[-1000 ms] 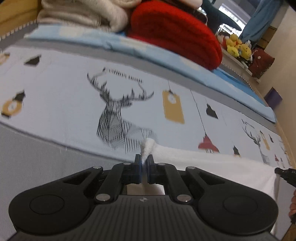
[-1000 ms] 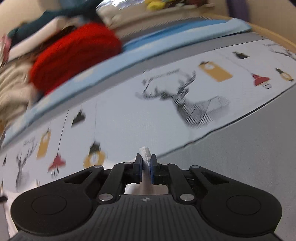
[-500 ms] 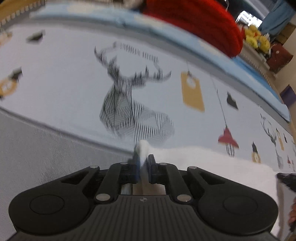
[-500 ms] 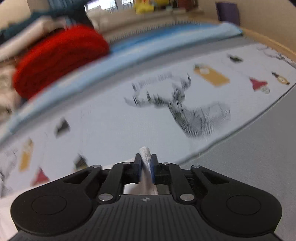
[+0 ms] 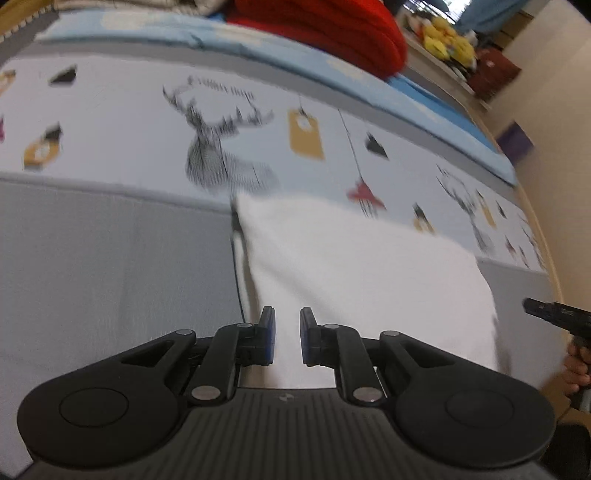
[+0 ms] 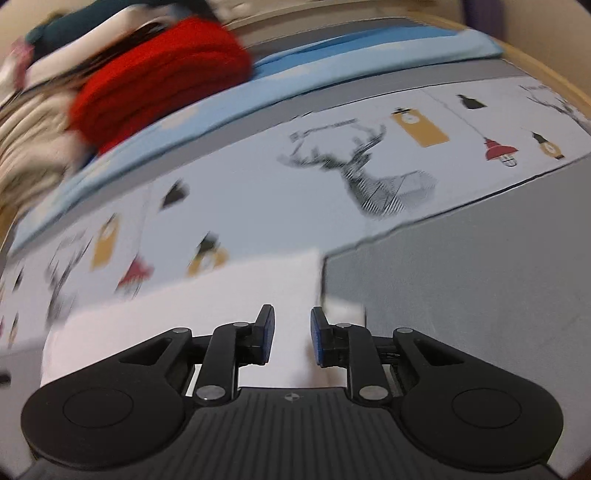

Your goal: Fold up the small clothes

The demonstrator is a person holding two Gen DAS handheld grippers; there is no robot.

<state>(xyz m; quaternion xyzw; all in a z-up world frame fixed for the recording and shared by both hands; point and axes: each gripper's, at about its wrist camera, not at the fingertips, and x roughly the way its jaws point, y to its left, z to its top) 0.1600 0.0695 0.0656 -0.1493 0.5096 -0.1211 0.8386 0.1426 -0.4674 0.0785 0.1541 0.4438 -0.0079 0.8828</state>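
A white cloth (image 5: pixel 362 273) lies flat and folded on the bed, its far edge over the deer-print sheet. My left gripper (image 5: pixel 287 334) hovers over the cloth's near left part. Its jaws are opening, a gap shows between the blue pads, and nothing is pinched in them. In the right wrist view the same white cloth (image 6: pixel 207 314) spreads below and to the left. My right gripper (image 6: pixel 291 332) stands above its right edge with jaws opening and nothing gripped. The right gripper's tip (image 5: pixel 554 317) and a hand (image 5: pixel 578 369) show at the left view's right edge.
The bed has a grey sheet (image 5: pixel 110 266) near me and a printed white sheet (image 5: pixel 129 122) beyond. A red knit garment (image 5: pixel 325 26) and beige folded clothes (image 6: pixel 29 147) are piled at the back on a light blue cover (image 6: pixel 332 70). Yellow plush toys (image 5: pixel 447 37) sit on a far shelf.
Both grippers let go of the pinched white cloth edge, opened and pulled back and up. The cloth now lies flat, folded over, on the bed.
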